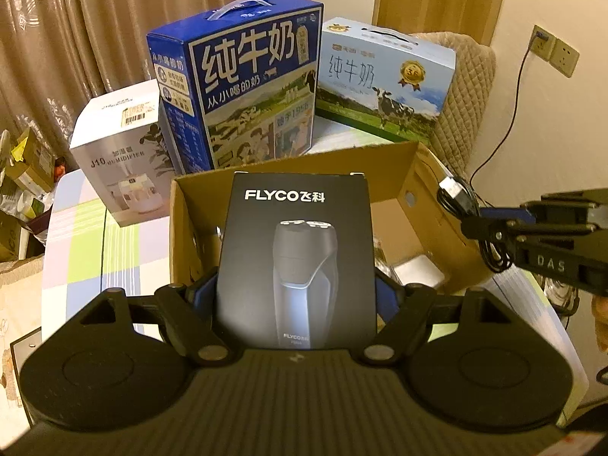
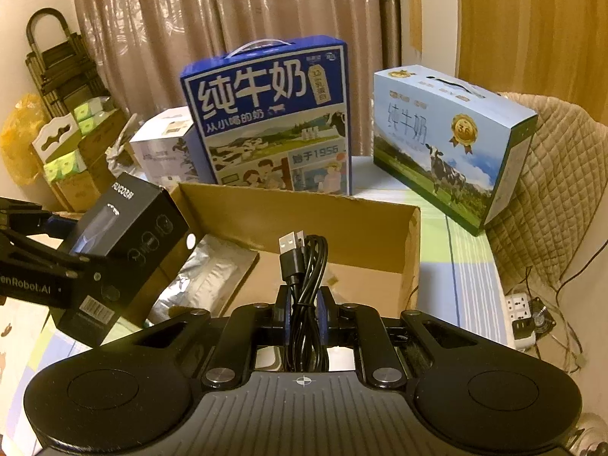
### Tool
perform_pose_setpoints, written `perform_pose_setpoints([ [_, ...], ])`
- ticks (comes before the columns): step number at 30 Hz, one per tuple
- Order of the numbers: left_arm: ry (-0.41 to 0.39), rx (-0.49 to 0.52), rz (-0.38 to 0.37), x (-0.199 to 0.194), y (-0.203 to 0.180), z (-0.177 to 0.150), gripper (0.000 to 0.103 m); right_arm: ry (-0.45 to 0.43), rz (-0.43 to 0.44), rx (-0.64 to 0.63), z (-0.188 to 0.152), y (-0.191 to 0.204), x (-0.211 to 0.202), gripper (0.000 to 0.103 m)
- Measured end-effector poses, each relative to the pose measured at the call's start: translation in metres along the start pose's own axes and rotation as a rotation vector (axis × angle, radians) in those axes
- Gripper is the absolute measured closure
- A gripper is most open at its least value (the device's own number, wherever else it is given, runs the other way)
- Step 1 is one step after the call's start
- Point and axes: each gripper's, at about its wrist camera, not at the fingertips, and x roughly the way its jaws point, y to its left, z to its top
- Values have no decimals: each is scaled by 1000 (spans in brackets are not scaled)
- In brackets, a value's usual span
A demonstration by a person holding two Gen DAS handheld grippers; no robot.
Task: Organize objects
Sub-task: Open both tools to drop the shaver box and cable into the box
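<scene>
Fingers of the left gripper are clamped on the black shaver box at frame centre, those of the right gripper on the coiled USB cable, both over the cardboard box; loose coils could slip or snag.

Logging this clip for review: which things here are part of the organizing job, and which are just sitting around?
In play:
- black shaver box, clamped in left gripper
- coiled USB cable, clamped in right gripper
- open cardboard box below both

Lying about:
- dark blue milk carton
- light blue milk carton
- humidifier box
- foil pouch inside the cardboard box
</scene>
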Motion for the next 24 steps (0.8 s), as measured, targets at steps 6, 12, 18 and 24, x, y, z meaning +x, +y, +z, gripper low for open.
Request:
perform_pose_setpoints([
  [6, -11, -36, -7, 12, 5, 13, 27, -2, -2, 20, 1, -6, 7, 92],
  [12, -38, -145, -30, 31, 12, 14, 17, 6, -2, 33, -5, -11, 11, 92],
  [18, -40, -156, -29, 36, 15, -2, 17, 20, -2, 52, -10, -17, 15, 92],
  [24, -35, -128, -18, 34, 14, -9, 17, 14, 8, 53, -6, -13, 16, 92],
])
